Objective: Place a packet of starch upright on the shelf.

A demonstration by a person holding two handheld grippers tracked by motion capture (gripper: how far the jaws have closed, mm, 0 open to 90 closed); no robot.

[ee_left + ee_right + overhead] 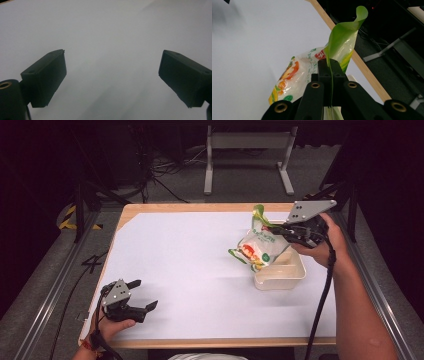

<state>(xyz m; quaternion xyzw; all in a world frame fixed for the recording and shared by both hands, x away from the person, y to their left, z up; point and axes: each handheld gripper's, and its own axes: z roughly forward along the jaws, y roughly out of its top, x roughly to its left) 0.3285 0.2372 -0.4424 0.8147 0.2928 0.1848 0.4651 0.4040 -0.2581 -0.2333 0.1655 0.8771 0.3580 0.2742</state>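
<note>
The right gripper (281, 231) is clamped on a snack bag (260, 247), its two black fingers (329, 72) pressed together on the bag's green top edge, which curls upward past them in the right gripper view. The bag (clear plastic printed in red, orange and green) hangs tilted from that pinch, its lower end dipping over the near-left part of a cream-coloured tray (287, 276) that sits on the right side of the tabletop (190, 265); whether the bag's bottom touches the tray or floats just above it cannot be told. The person's right hand (325, 242) wraps the gripper's body from the right, with the grey three-cornered plate on top and the cable trailing down along the forearm. The tabletop is covered by a white sheet, with the wooden edge showing at the far side and along the near rim. At the near left corner, well apart from the bag and tray, the left gripper (141, 295) rests low over the white sheet in the person's left hand (112, 322), its fingers (45, 77) spread wide with nothing between them but bare white surface.
</note>
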